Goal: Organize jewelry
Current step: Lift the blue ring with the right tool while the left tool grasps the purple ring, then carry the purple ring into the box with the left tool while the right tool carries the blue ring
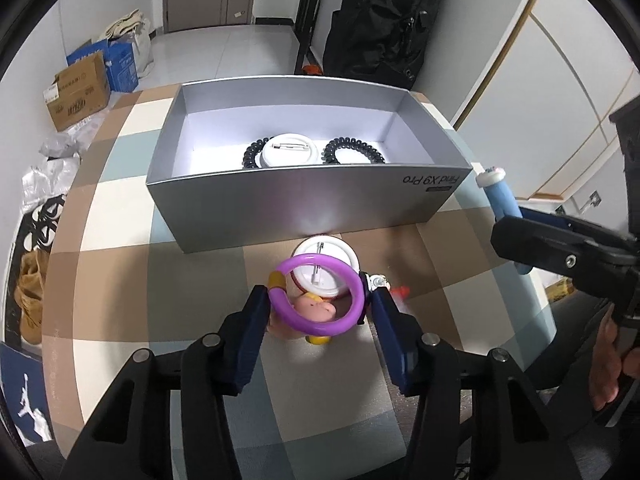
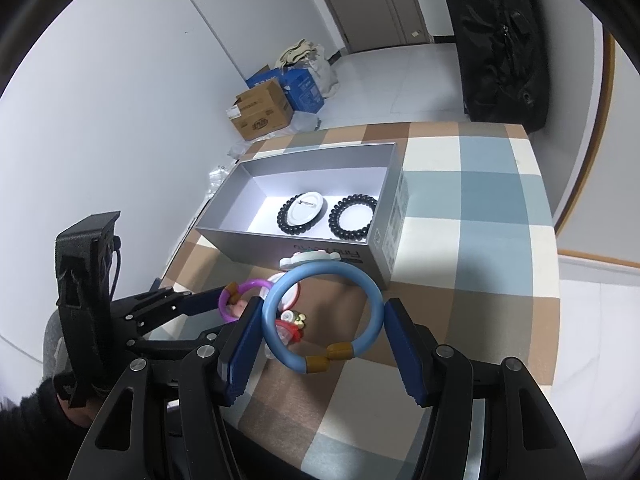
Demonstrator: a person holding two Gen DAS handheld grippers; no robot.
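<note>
My left gripper [image 1: 319, 294] is shut on a purple bangle [image 1: 320, 327] with a yellow clasp, held just above the checked table. Under it lie a white round badge [image 1: 332, 256], a pink figure charm [image 1: 316, 308] and small red and white trinkets [image 1: 400, 291]. My right gripper [image 2: 325, 304] is shut on a blue bangle [image 2: 324, 267] with brown beads, to the right of the left one. Behind both stands an open grey box [image 1: 304, 208]. It holds two black coil bands [image 1: 352, 140] and a white badge [image 1: 290, 152].
The table's far and left edges drop to a floor with cardboard boxes [image 1: 78, 92], bags and plastic wrap. A black bag [image 1: 384, 20] hangs behind the table. In the right wrist view, checked cloth [image 2: 480, 240] lies bare to the right of the box.
</note>
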